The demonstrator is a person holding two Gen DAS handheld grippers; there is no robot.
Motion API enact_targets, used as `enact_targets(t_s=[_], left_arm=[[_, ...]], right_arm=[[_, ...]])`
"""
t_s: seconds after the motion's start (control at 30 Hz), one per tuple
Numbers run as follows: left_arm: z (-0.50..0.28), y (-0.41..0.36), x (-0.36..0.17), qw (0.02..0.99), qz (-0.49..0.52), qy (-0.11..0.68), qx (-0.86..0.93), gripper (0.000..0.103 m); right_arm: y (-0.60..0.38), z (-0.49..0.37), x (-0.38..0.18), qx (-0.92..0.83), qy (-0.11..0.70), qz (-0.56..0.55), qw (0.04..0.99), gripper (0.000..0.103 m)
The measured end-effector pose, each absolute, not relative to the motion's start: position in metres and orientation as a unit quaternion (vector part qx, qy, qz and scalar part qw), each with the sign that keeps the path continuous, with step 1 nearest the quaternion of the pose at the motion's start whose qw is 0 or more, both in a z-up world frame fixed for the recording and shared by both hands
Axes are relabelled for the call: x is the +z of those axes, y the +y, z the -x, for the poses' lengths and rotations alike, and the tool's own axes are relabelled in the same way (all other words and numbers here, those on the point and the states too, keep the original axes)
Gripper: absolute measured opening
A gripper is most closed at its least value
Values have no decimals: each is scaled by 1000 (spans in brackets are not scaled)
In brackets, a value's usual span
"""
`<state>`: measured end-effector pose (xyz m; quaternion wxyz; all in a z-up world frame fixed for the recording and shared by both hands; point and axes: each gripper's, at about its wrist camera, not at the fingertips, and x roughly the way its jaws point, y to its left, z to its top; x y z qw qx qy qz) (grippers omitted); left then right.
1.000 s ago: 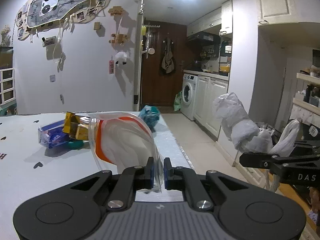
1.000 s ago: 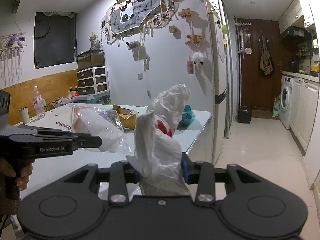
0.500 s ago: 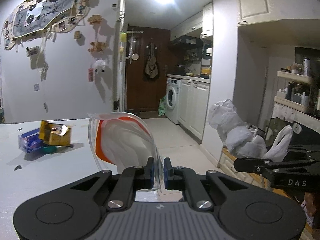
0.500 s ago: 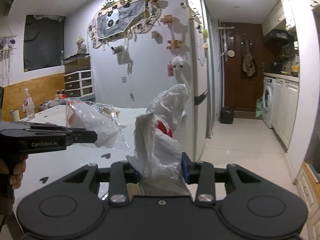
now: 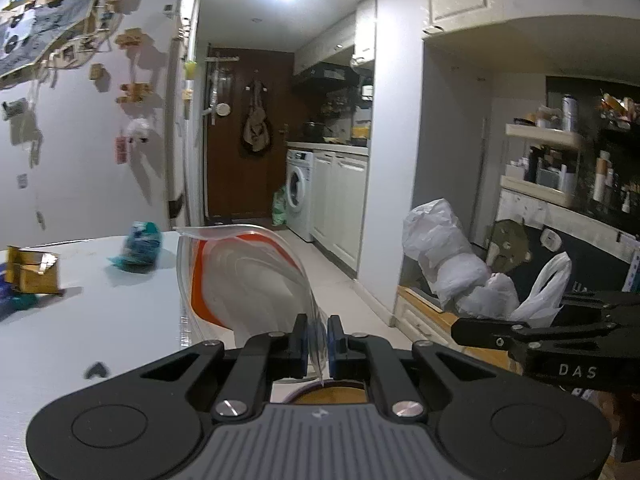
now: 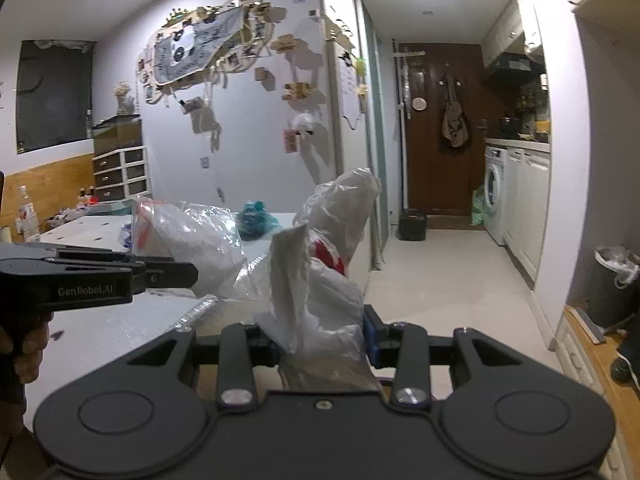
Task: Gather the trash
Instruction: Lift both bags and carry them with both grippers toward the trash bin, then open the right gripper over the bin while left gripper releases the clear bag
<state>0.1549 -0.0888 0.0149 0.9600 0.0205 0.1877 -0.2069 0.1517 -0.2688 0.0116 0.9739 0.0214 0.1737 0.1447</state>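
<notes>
Left gripper: pinched, as before, on a clear plastic zip bag with orange band, held up beyond the white table edge. Right gripper: still clamped on a crumpled white plastic bag with red print. Since a second ago both views have swung right; the teal crumpled wrapper and yellow carton remain on the table.
</notes>
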Motion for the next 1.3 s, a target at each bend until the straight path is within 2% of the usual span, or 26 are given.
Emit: enact_targets(t_s=[0.67, 1.3], left_arm=[[-203, -187, -68, 927, -28, 286, -243, 9], [-287, -197, -189, 886, -10, 417, -203, 9]], right_arm=[[-346, -159, -61, 108, 234, -56, 964, 39], [-373, -214, -161, 101, 341, -84, 931, 39]])
